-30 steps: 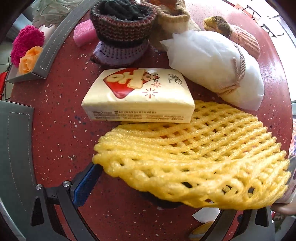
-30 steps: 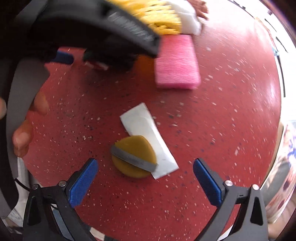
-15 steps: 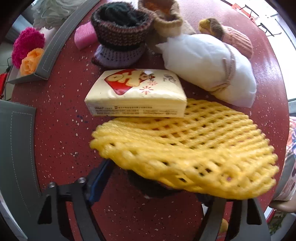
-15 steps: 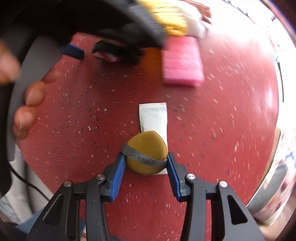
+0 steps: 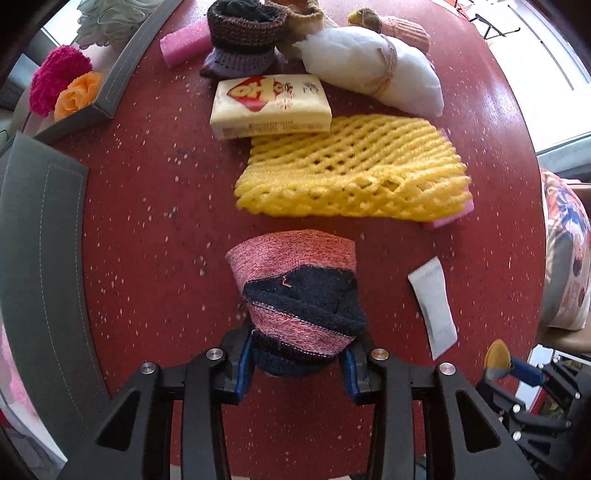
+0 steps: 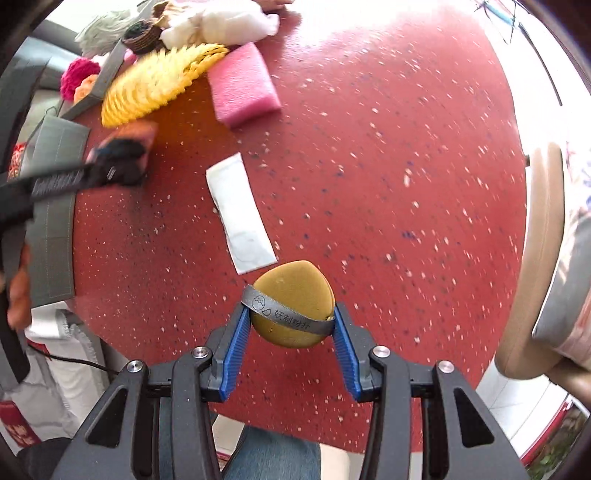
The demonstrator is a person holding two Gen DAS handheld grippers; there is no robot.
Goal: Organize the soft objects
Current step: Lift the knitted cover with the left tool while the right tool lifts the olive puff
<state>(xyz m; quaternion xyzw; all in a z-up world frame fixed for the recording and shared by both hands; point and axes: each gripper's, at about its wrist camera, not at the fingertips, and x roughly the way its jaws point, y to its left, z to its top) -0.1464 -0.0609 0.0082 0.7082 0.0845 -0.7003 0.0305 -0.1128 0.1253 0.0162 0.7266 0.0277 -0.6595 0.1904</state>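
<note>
My left gripper (image 5: 297,360) is closing on a rolled pink and navy knit piece (image 5: 295,273). Its blue pads press the roll's lower end, and the roll hangs above the red table (image 5: 147,221). My right gripper (image 6: 291,317) is shut on a mustard-yellow round puff (image 6: 291,288) with a grey ribbon, held just off the table beside a white sachet (image 6: 240,218). In the right wrist view the left gripper (image 6: 110,162) and its roll (image 6: 136,133) are blurred at the left. A yellow foam net (image 5: 354,173) lies flat beyond the roll.
A tissue pack (image 5: 269,105), a white tied bundle (image 5: 369,70) and knitted cups (image 5: 243,33) crowd the far side. A pink foam block (image 6: 243,86) lies partly under the net. A grey tray (image 5: 122,70) holds a pink pompom and an orange flower. Grey felt (image 5: 40,240) borders the left.
Both grippers went from wide open to closed. The left took the knit roll from under the yellow net and drew back and up. The right gripped the puff and lifted it off the sachet.
</note>
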